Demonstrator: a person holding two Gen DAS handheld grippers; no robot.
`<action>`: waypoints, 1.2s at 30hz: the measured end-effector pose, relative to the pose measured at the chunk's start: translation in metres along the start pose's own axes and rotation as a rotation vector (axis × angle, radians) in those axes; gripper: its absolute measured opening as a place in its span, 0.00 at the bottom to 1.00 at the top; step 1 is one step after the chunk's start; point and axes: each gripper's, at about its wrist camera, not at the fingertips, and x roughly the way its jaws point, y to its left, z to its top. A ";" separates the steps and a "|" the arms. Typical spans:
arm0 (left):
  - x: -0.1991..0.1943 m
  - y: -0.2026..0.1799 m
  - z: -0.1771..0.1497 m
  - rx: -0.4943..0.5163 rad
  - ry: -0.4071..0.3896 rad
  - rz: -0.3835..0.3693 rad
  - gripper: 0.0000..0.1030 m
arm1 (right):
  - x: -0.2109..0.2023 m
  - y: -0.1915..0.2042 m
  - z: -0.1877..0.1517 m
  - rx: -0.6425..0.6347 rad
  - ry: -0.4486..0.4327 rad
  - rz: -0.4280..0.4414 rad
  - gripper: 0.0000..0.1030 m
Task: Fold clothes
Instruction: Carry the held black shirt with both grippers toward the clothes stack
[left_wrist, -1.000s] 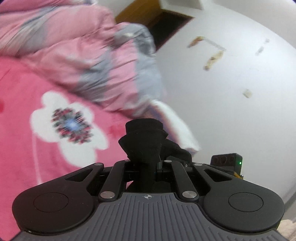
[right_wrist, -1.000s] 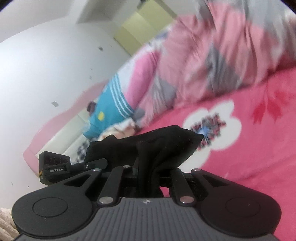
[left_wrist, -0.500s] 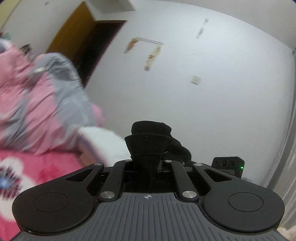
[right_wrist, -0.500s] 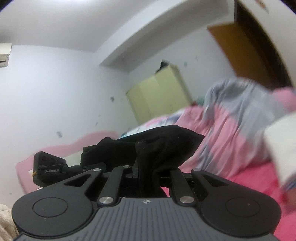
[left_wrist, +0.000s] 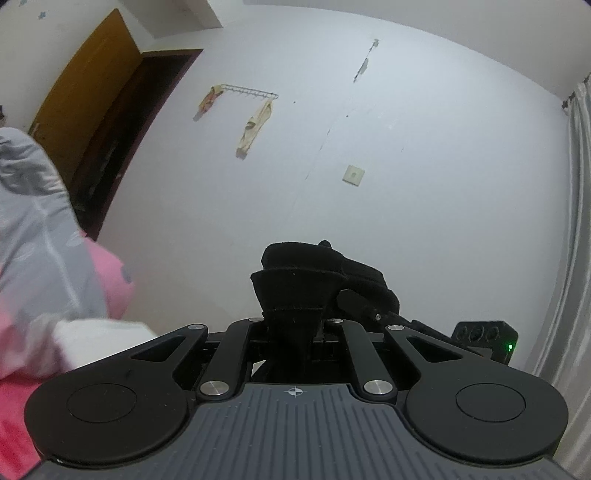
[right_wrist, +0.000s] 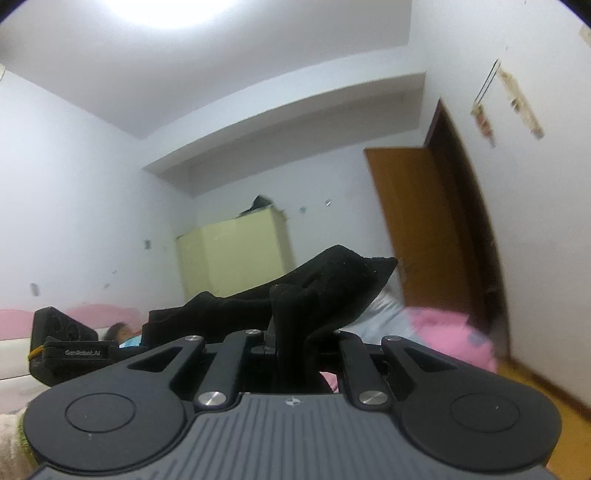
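A black garment is bunched between the jaws of both grippers. In the left wrist view my left gripper (left_wrist: 293, 321) is shut on the black garment (left_wrist: 295, 277), held up in the air and facing the white wall. In the right wrist view my right gripper (right_wrist: 293, 325) is shut on another part of the black garment (right_wrist: 332, 284), which stretches left toward the other gripper (right_wrist: 70, 350). The fingertips are hidden by the cloth in both views.
A pink and grey quilt (left_wrist: 40, 236) lies on the bed at the left, also in the right wrist view (right_wrist: 443, 332). A wooden door (right_wrist: 417, 225) and a yellow cabinet (right_wrist: 236, 258) stand behind. A person in blue (right_wrist: 125, 332) lies at the far left. A curtain (left_wrist: 576, 229) hangs right.
Both grippers have lifted and tilted upward with the black garment. The pink flowered bed sheet has dropped out of view; walls, door and ceiling now fill both views.
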 end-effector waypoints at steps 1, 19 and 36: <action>0.011 -0.001 0.002 0.000 -0.004 -0.002 0.07 | 0.004 -0.010 0.003 0.002 -0.008 -0.008 0.10; 0.120 0.089 -0.016 -0.067 0.035 0.044 0.07 | 0.089 -0.158 -0.032 0.096 0.027 -0.078 0.10; 0.163 0.208 -0.033 -0.138 0.092 0.215 0.07 | 0.205 -0.202 -0.104 0.056 0.270 -0.113 0.11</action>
